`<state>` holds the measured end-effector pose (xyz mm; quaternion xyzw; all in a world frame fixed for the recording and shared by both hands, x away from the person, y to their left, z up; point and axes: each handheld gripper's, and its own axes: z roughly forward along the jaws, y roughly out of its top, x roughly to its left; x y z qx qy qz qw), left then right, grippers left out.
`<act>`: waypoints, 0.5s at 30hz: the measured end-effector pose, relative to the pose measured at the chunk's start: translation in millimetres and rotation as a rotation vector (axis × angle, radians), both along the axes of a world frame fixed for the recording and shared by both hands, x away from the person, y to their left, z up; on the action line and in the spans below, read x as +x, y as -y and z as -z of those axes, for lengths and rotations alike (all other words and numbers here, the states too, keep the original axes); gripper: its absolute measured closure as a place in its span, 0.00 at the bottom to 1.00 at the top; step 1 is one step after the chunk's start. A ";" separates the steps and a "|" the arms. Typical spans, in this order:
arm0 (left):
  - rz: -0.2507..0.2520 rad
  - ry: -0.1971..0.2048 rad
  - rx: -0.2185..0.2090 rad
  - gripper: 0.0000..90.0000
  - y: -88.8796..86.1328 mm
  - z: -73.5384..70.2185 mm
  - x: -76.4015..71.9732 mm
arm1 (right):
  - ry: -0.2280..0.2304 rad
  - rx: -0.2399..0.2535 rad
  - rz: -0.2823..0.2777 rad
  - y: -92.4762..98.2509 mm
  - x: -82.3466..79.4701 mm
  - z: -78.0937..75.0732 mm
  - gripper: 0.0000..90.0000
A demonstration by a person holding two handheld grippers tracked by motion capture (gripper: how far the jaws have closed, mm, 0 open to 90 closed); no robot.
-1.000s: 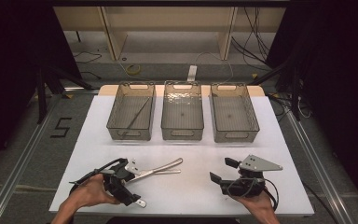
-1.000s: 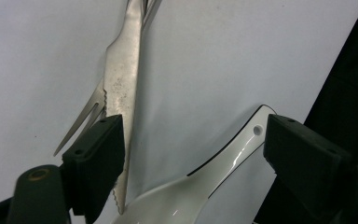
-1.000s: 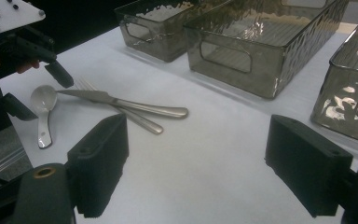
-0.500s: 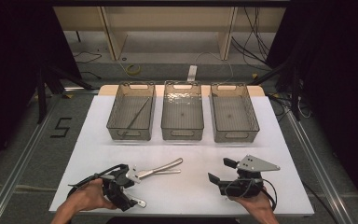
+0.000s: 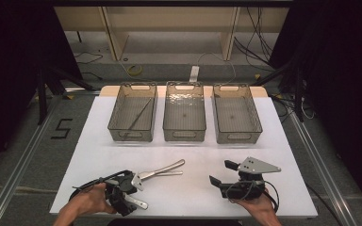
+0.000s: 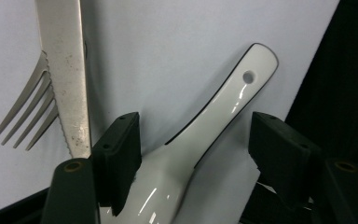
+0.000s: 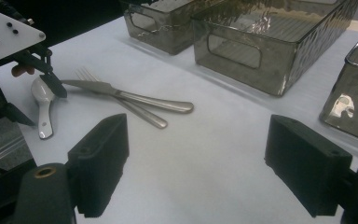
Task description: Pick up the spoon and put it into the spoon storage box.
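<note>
Since the earlier frame, the left gripper point(image 5: 131, 187) is sliding slightly lower toward the near table edge, and its jaws have just been closing around the white ceramic spoon point(image 6: 200, 135). They are standing half wide now, with the glossy, curved spoon handle lying between them; one pad point(image 6: 119, 158) is just beside the handle, the other pad point(image 6: 279, 154) is apart, so nothing is gripped yet. From the high view, the spoon point(image 5: 136, 203) is lying at about 7 o'clock on the white table point(image 5: 198, 197), very near the front edge.

A steel knife point(image 5: 162, 169) with a fine toothed blade and a steel fork point(image 6: 25, 116) are lying together, just beside the spoon, their handles pointing toward 2 o'clock. The right gripper point(image 5: 226, 176) is resting at 5 o'clock with jaws wide and holding nothing.

Three smoky, see-through plastic bins point(image 5: 185, 117) with rippled walls are standing in a row at 12 o'clock. A broad bare strip of table is staying free between the bins and the cutlery.
</note>
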<state>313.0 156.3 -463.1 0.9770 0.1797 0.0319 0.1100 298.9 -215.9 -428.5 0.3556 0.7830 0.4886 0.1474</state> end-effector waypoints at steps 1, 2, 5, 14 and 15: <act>0.001 -0.004 0.006 0.39 -0.1 0.3 1.2 | -0.001 0.000 0.000 0.0 0.0 0.1 0.25; -0.009 0.005 0.006 0.40 0.0 1.4 2.0 | -0.001 0.000 -0.001 0.0 0.0 0.1 0.25; -0.008 -0.015 -0.005 0.43 -0.4 1.7 3.1 | -0.006 0.000 -0.004 0.0 0.1 0.0 0.25; -0.013 -0.028 -0.011 0.63 -2.6 -0.2 6.8 | -0.006 -0.005 -0.016 -1.1 0.5 0.5 0.26; -0.011 -0.028 -0.010 0.66 -2.7 -0.5 7.4 | -0.008 -0.004 -0.016 -1.2 0.3 0.4 0.26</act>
